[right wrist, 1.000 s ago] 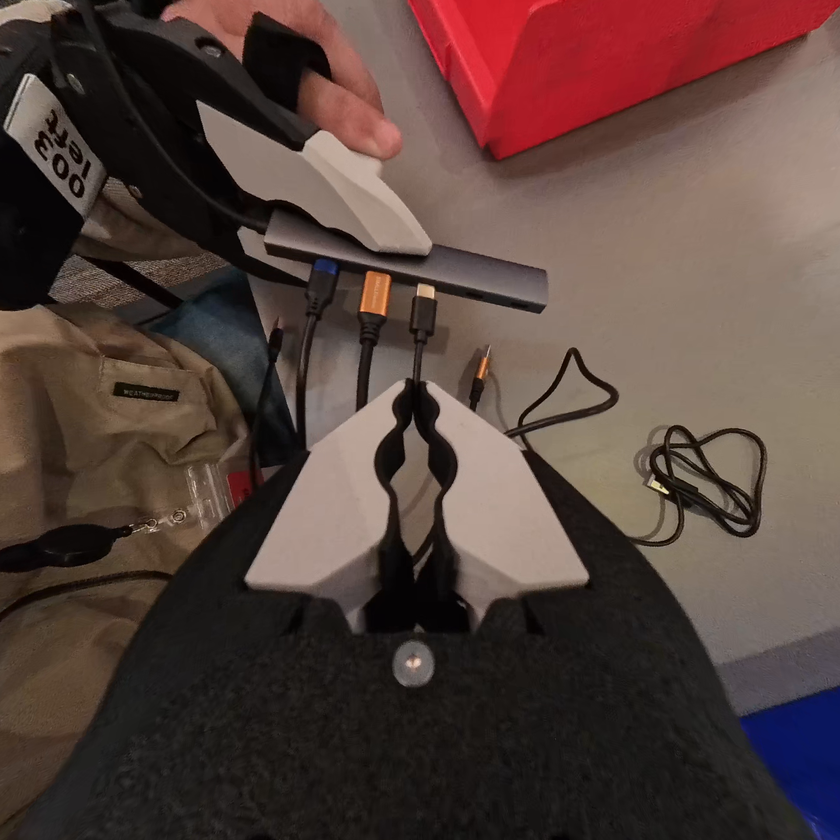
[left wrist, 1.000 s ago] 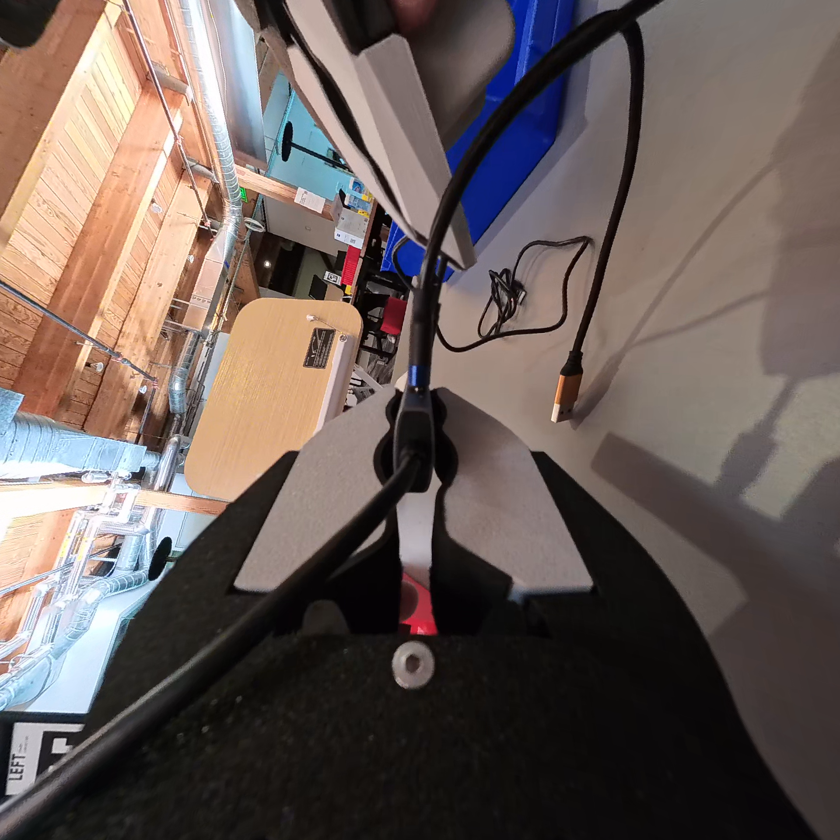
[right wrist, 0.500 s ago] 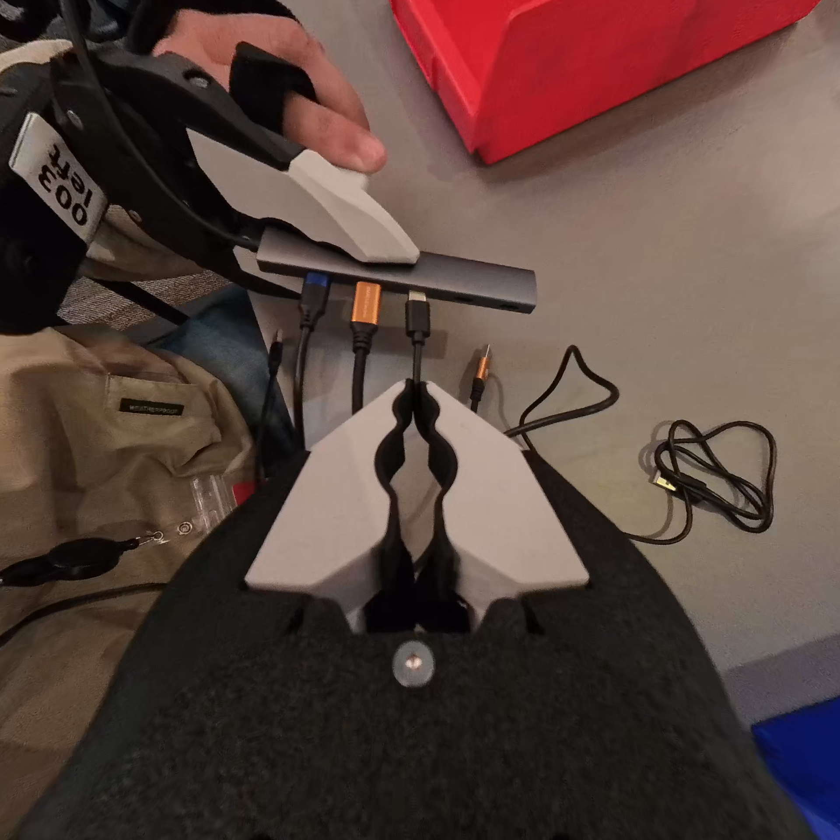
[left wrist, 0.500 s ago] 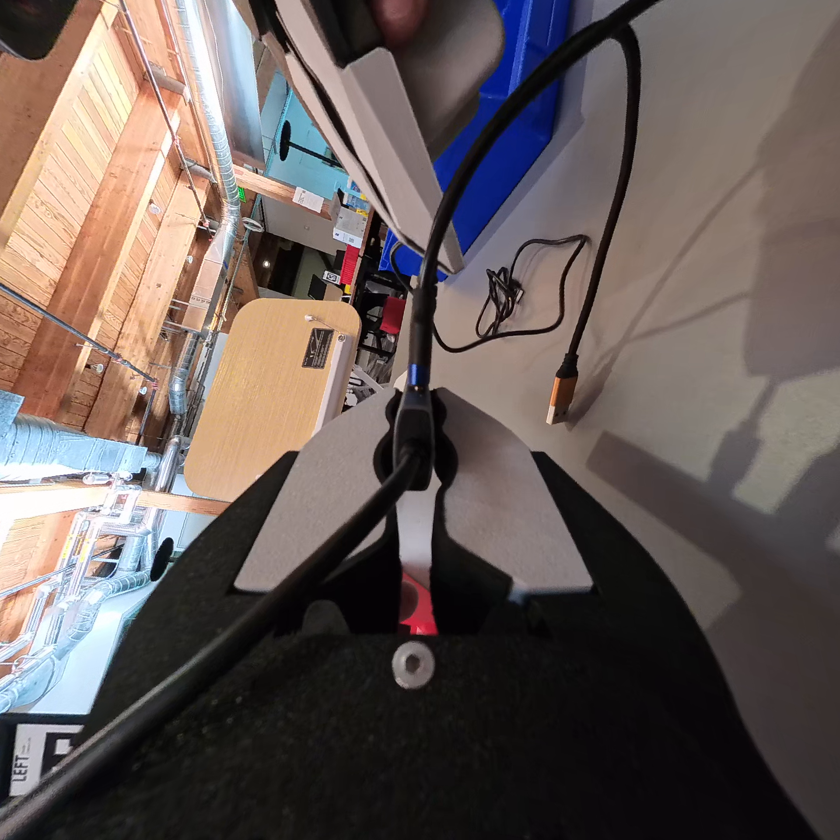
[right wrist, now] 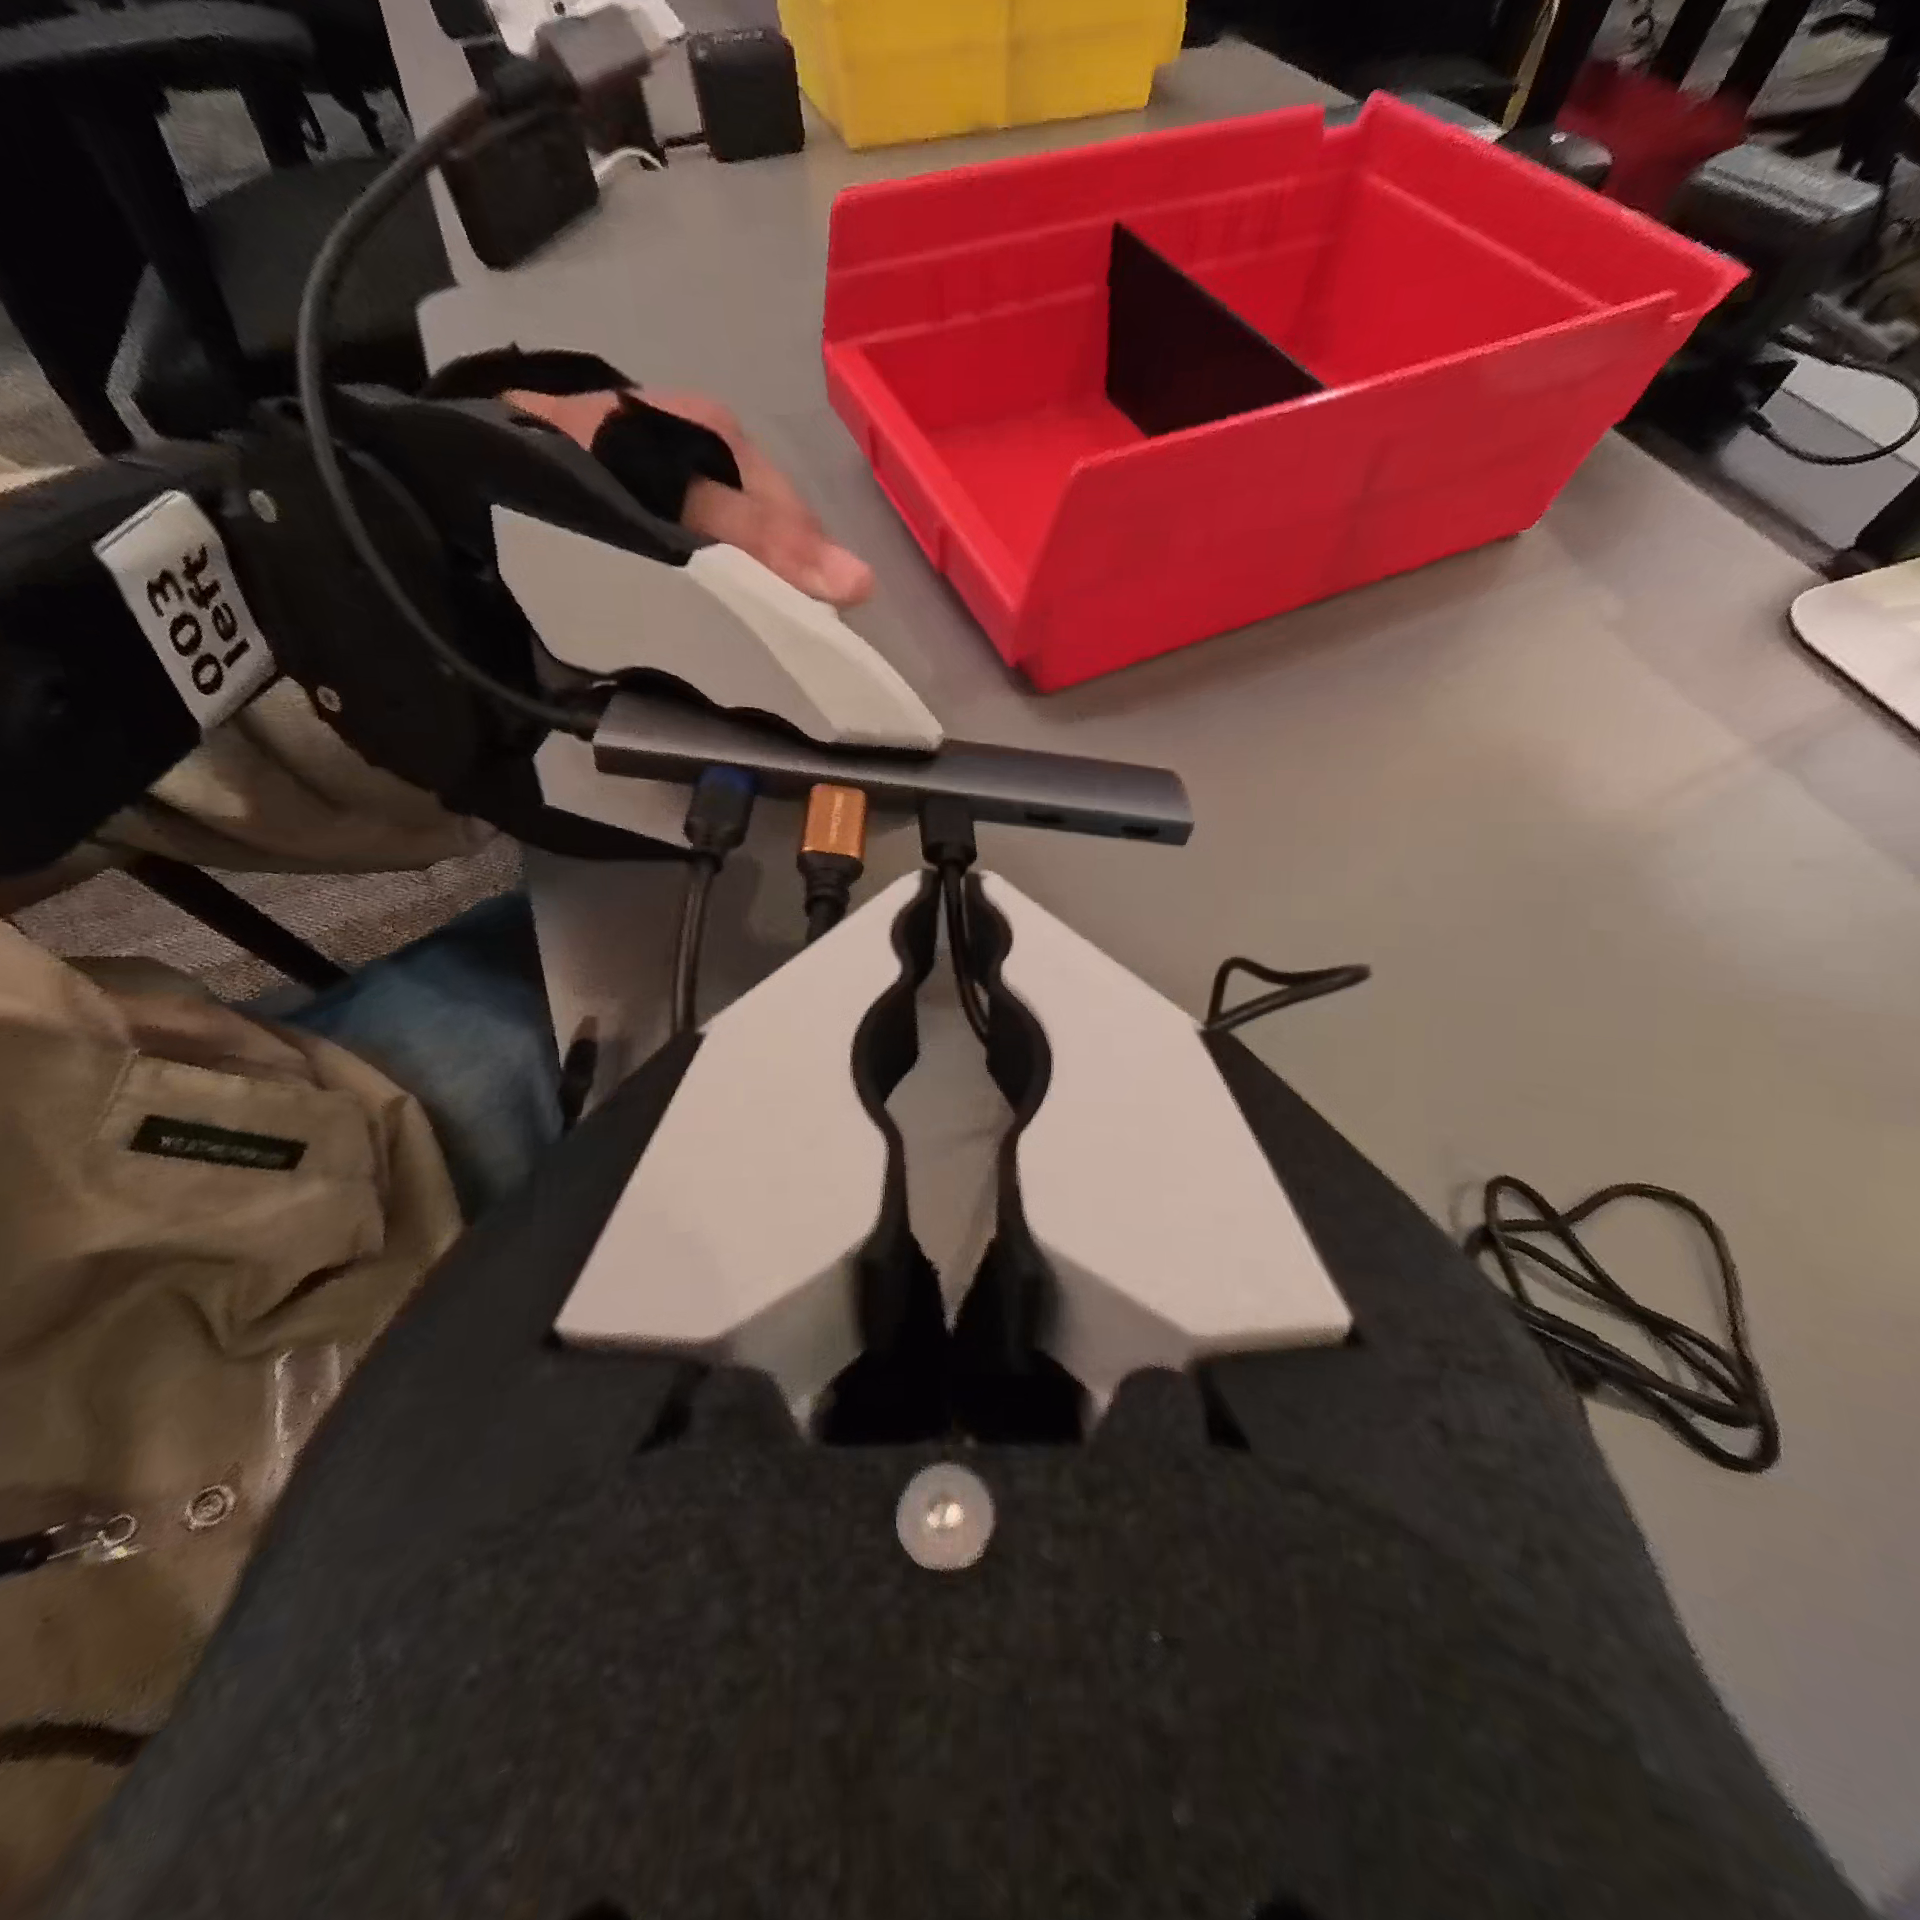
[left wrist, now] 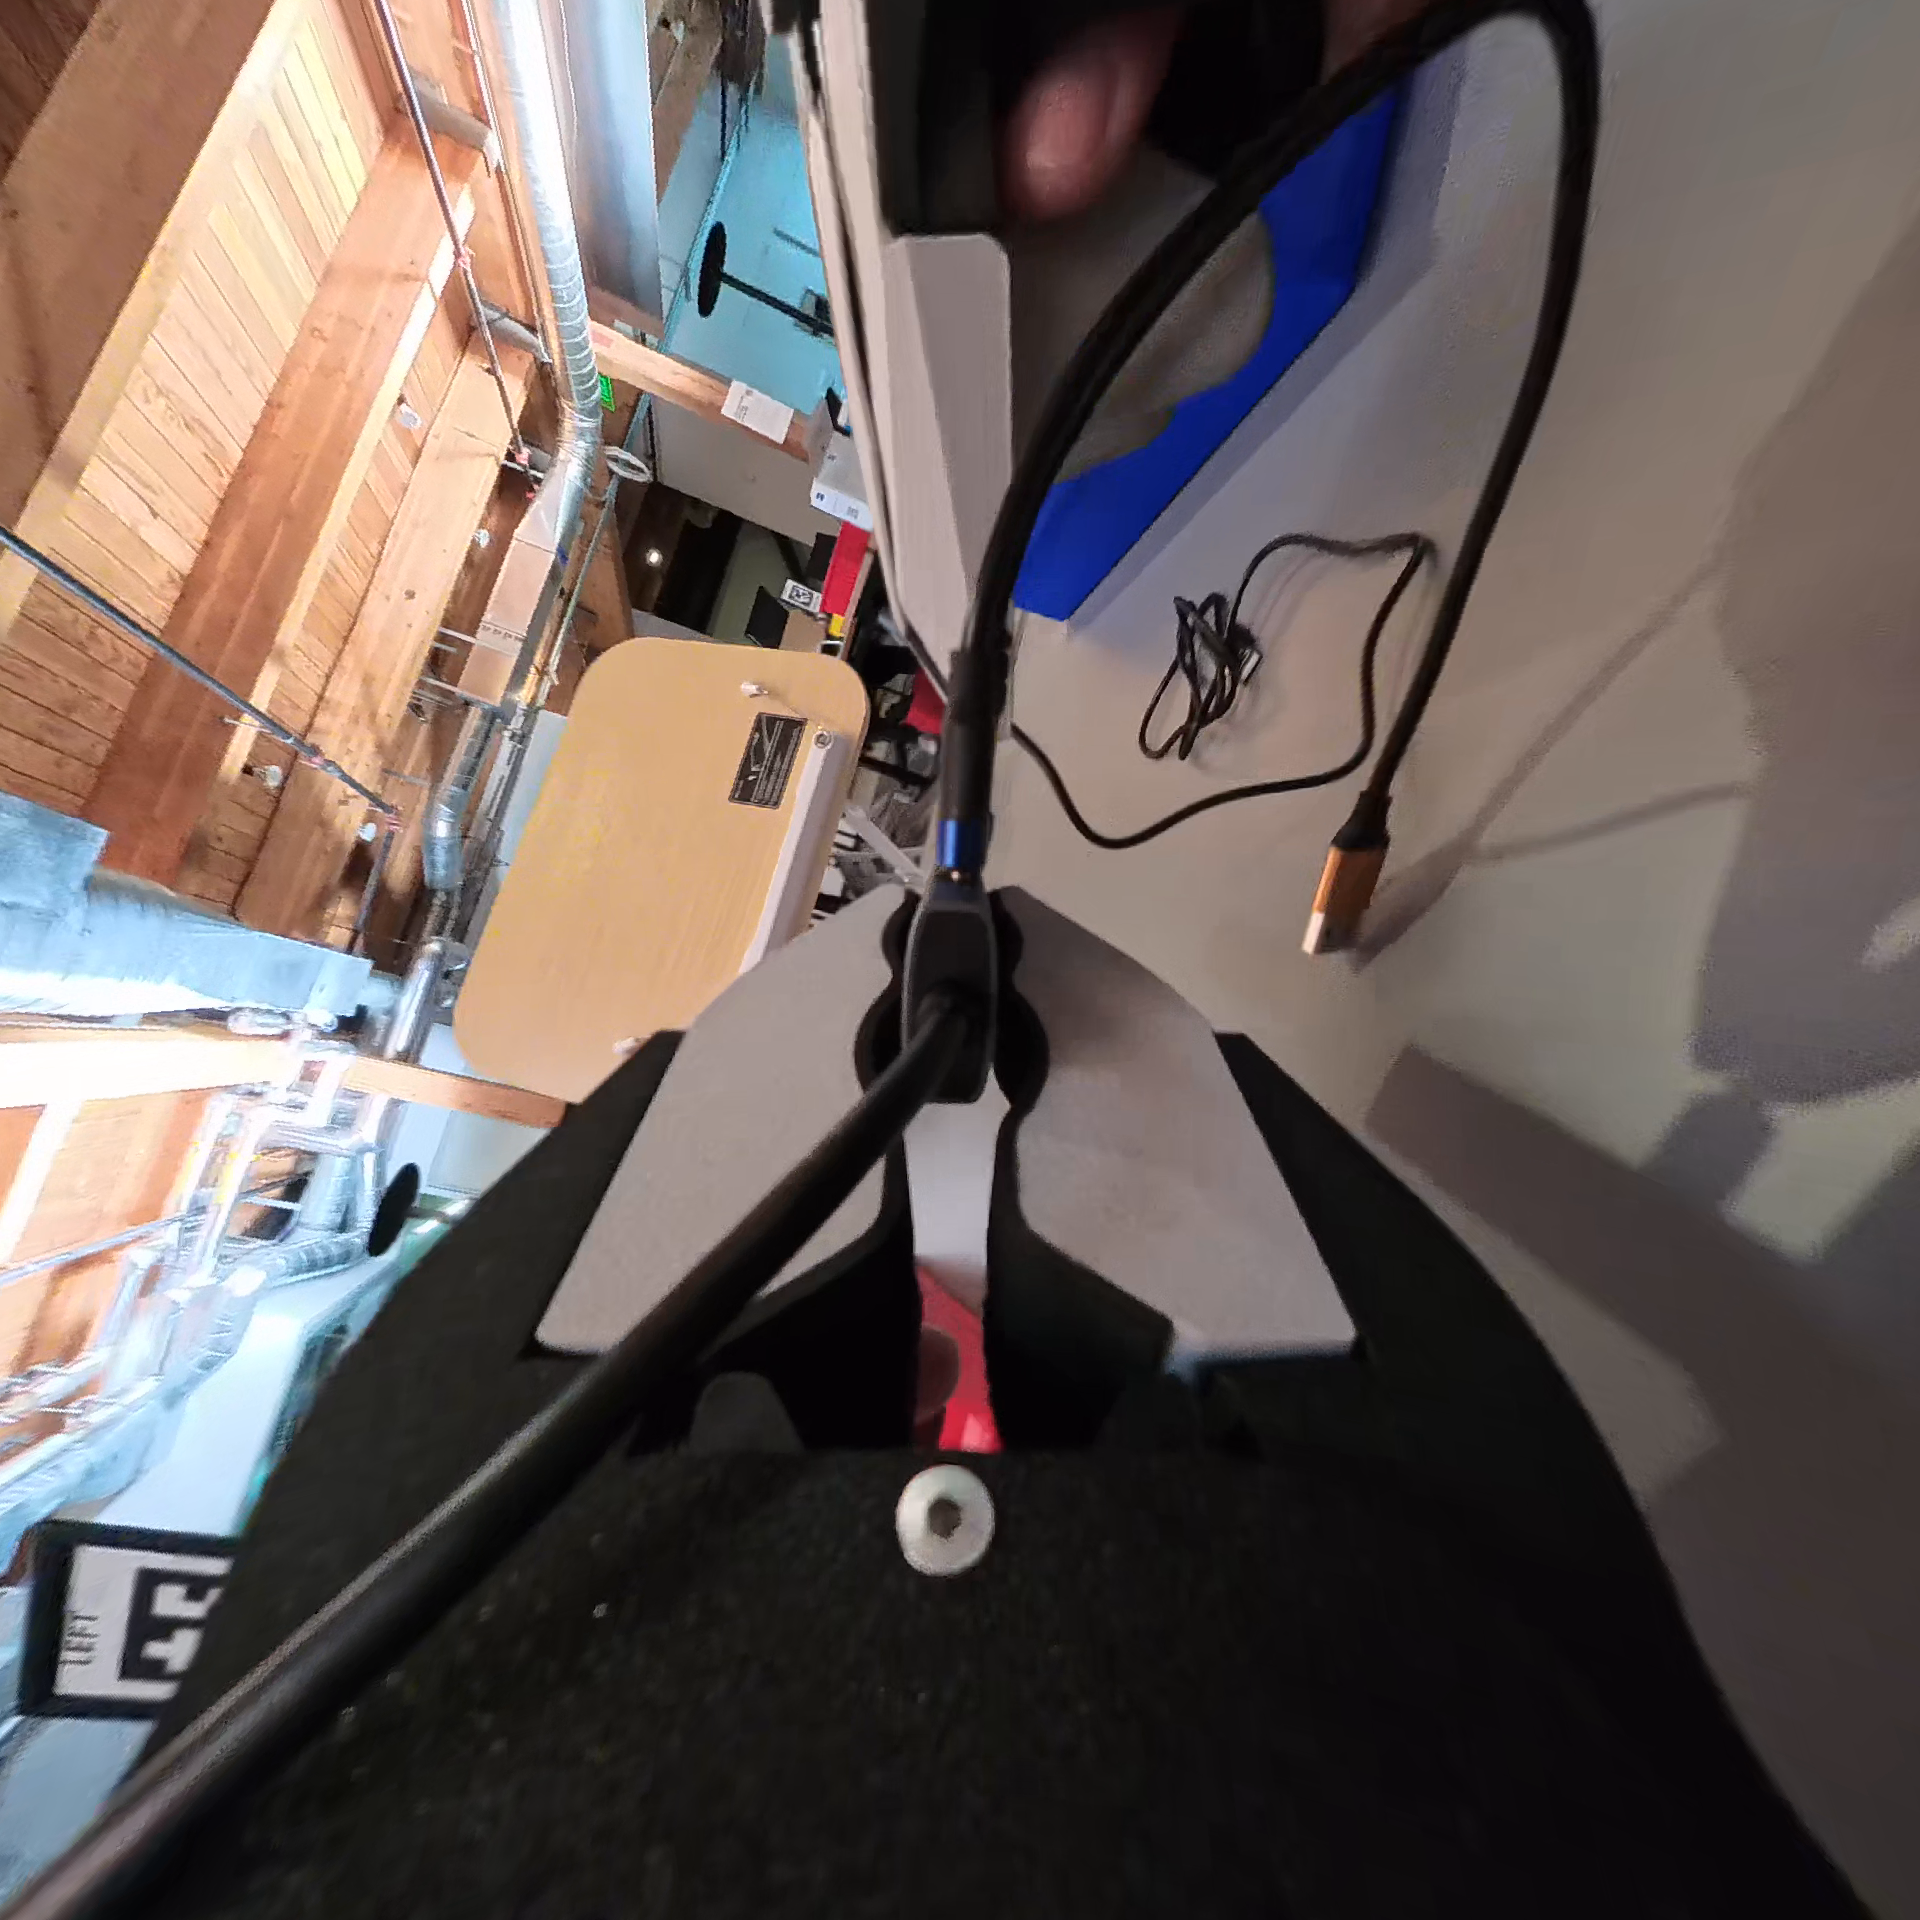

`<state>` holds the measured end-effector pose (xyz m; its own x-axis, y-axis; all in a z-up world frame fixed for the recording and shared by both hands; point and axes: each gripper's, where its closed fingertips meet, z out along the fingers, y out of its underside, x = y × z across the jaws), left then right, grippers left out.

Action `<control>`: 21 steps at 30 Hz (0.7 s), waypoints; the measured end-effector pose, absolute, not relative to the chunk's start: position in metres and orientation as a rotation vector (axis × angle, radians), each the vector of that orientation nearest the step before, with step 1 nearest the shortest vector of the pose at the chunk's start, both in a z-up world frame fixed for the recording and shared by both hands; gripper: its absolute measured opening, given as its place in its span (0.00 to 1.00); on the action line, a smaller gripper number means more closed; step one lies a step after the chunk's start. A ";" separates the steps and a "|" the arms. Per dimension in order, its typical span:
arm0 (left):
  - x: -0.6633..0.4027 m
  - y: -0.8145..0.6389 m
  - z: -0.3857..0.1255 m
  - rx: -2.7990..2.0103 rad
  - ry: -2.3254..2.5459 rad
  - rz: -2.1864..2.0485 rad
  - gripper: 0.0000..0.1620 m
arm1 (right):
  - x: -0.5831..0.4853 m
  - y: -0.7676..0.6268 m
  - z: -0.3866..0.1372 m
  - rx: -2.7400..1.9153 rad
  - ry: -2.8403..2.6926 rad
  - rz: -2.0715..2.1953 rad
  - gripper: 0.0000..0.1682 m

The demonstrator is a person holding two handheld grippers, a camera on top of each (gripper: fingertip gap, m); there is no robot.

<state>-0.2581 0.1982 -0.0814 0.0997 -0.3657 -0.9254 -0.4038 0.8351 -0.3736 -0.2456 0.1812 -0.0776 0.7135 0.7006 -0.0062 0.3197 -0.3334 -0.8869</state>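
My left gripper point(left wrist: 951, 904) is shut on a slim grey USB hub point(left wrist: 945, 987), seen end-on between its pads. In the right wrist view the hub point(right wrist: 1060, 784) is held level above the grey table point(right wrist: 1455, 935), with the left gripper's upper finger point(right wrist: 831, 686) on top of it. A blue plug point(right wrist: 722, 805), an orange plug point(right wrist: 834, 826) and a black plug point(right wrist: 948, 831) sit in the hub's near side. My right gripper point(right wrist: 948, 883) is just below the black plug. Its tips stand slightly apart, and the thin black cable point(right wrist: 961, 956) runs between them.
A red bin point(right wrist: 1247, 540) with a black divider stands beyond the hub, and a yellow bin point(right wrist: 987, 62) farther back. A coiled black cable point(right wrist: 1621, 1320) lies at the right. A loose orange plug point(left wrist: 1345, 883) lies on the table near a blue bin point(left wrist: 1195, 447). A tan jacket point(right wrist: 208, 1247) is at the left. Both grippers' tips are close together, under 4 cm apart.
My right gripper's tips, shut around the thin cable before, have parted a little. Its view has tilted up, so the red bin shows more fully. My left gripper still holds the hub.
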 end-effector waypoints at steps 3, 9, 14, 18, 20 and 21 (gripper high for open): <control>-0.260 0.200 -0.082 -0.650 1.500 0.024 0.06 | -0.248 0.183 -0.079 -1.922 -0.728 0.552 0.02; -0.262 0.197 -0.079 -0.605 1.494 0.044 0.06 | -0.250 0.184 -0.079 -1.910 -0.705 0.593 0.01; -0.259 0.194 -0.082 -0.587 1.510 0.059 0.07 | -0.248 0.181 -0.082 -1.909 -0.757 0.606 0.01; -0.258 0.190 -0.076 -0.589 1.485 0.014 0.06 | -0.249 0.176 -0.074 -1.845 -0.732 0.770 0.00; -0.258 0.187 -0.074 -0.582 1.483 -0.005 0.06 | -0.249 0.174 -0.071 -1.819 -0.715 0.845 0.00; -0.258 0.187 -0.075 -0.582 1.489 -0.005 0.06 | -0.249 0.174 -0.071 -1.820 -0.711 0.856 0.00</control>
